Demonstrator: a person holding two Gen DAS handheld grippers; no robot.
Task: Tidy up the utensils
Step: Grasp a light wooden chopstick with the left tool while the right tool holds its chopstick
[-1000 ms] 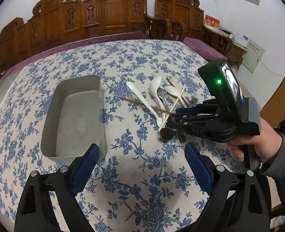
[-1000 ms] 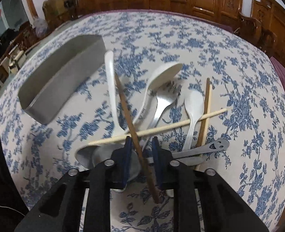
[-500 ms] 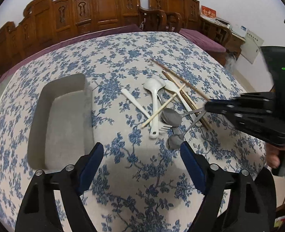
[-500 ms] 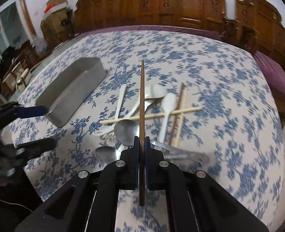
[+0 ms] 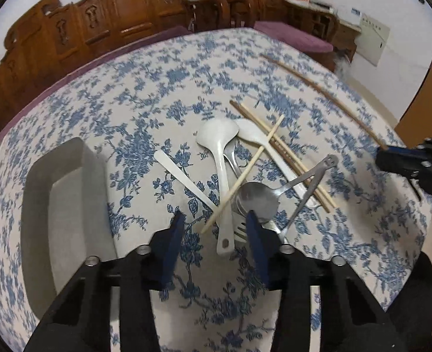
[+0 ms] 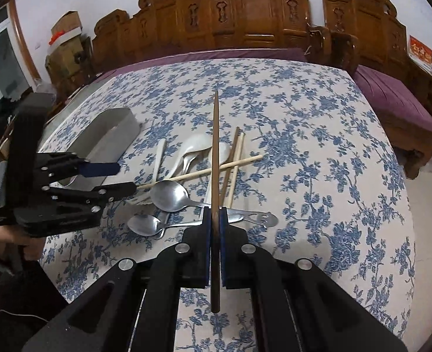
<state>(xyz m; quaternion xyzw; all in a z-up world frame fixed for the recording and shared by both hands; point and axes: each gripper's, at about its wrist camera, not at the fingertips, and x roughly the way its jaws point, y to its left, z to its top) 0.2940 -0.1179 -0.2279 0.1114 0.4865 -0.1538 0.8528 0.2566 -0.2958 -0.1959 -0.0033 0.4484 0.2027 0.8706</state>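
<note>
A pile of utensils lies on the flowered tablecloth: white spoons [image 5: 220, 158], metal spoons [image 5: 258, 198], a fork and several chopsticks. My right gripper [image 6: 214, 214] is shut on a dark brown chopstick [image 6: 216, 152] and holds it above the pile; in the left wrist view that chopstick [image 5: 318, 88] slants up from the right gripper [image 5: 387, 155]. My left gripper [image 5: 216, 230] hangs low over the near end of the pile. Its jaws are closing, with a white spoon's handle end [image 5: 225, 242] and the fork tines [image 5: 239, 231] between them, untouched by the pads.
A grey metal tray [image 5: 94, 164] stands empty left of the pile, also seen as the tray [image 6: 113, 135] behind the left gripper [image 6: 122, 179]. Carved wooden chairs ring the far side of the table. A hand holds each gripper's handle.
The right gripper shut on the dark chopstick, lifted it out of the pile and drew back to the right. The left gripper moved right and down to the pile while its jaws narrowed.
</note>
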